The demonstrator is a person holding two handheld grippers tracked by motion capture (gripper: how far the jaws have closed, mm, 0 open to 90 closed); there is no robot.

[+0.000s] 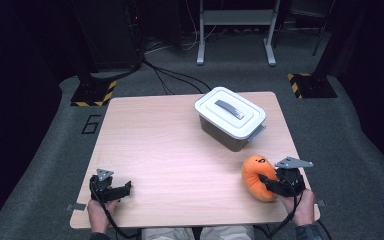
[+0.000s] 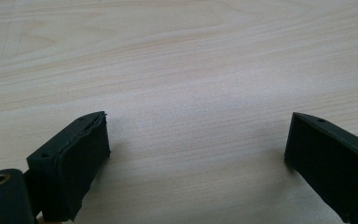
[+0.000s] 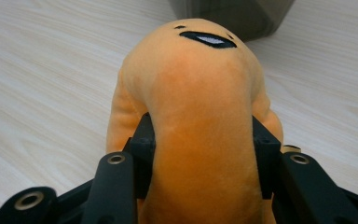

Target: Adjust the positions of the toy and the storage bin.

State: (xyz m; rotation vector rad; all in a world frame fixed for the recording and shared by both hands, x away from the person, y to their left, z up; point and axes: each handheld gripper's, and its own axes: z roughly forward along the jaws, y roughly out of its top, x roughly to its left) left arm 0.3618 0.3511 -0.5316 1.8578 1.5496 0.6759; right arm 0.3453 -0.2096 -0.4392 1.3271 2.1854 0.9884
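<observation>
Soft orange plush toy with a stitched black mouth (image 1: 257, 176) sits on the light wooden table (image 1: 180, 160), near the front right corner, close to the right edge. Its long axis runs roughly from the table's front-right toward the far-left, face end away from the person, pointing at the box. In the right gripper view the plush (image 3: 200, 126) rises lengthwise away from the camera, mouth at the far top.

Right gripper (image 1: 275, 184) is clamped on the plush: both black jaws press into its sides near the lower body, fabric bulging between them. A hand (image 1: 302, 205) holds it at the front edge.

Left gripper (image 1: 114, 190) rests at the front left corner, well apart from the plush. Jaws stand wide, bare wood between them in the left gripper view (image 2: 196, 140), gripping nothing.

Grey plastic storage box with a white lid and grey handle (image 1: 230, 117) stands at the far right of the table, lid on, set at an angle. It lies beyond the plush, directly on the line its face end points along, with a strip of bare wood between.

Middle and left of the table are bare wood, open room there. Plush has little margin to the right and front edges. Grey carpet floor (image 1: 45, 150) around the table.
</observation>
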